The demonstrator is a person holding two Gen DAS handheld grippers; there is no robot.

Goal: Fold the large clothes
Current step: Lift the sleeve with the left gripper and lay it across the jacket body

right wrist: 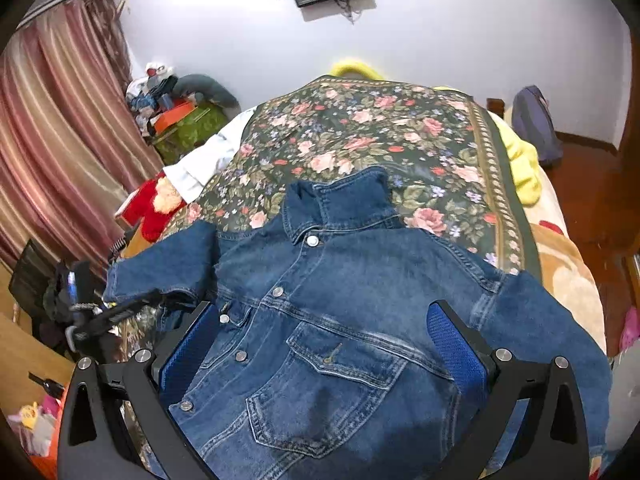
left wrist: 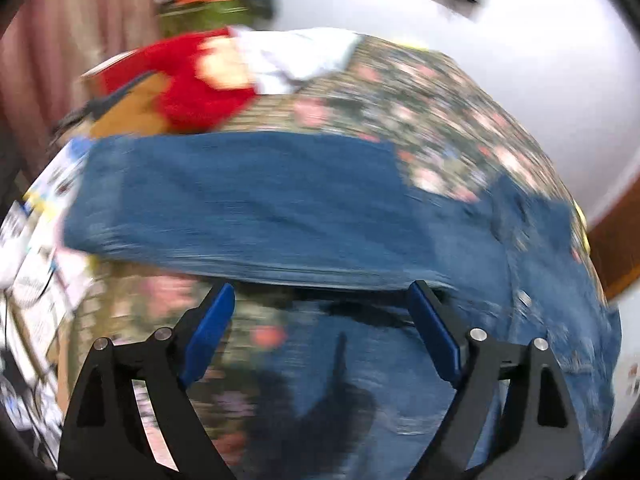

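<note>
On the floral bedspread (right wrist: 360,140) lies the denim jacket (right wrist: 340,300), front up, collar toward the far wall, buttons closed down the placket, one sleeve (right wrist: 160,264) folded across toward the left edge of the bed. The left gripper (left wrist: 320,300) hangs over it with jaws spread wide and nothing between the blue pads; the sleeve band lies just beyond its tips. The right gripper (right wrist: 324,320) is likewise released, its fingers standing apart either side of the chest pocket, clear of the cloth as far as the view shows.

Denim of this weight looks heavy and fairly stiff: it should hold a crease and drag little, but a thick seam or doubled layer may resist a narrow pinch. It is not slippery or fragile. Good places to take hold seem to be the cuff, the shoulder seam or the hem edge, where a single firm border can be caught.

The left view is badly smeared by motion, so seams and the sleeve's cuff cannot be made out there. The hem is cut off below both views, and the right sleeve runs out of frame. Red and white items (right wrist: 160,200) at the bed's left edge stay unclear.
</note>
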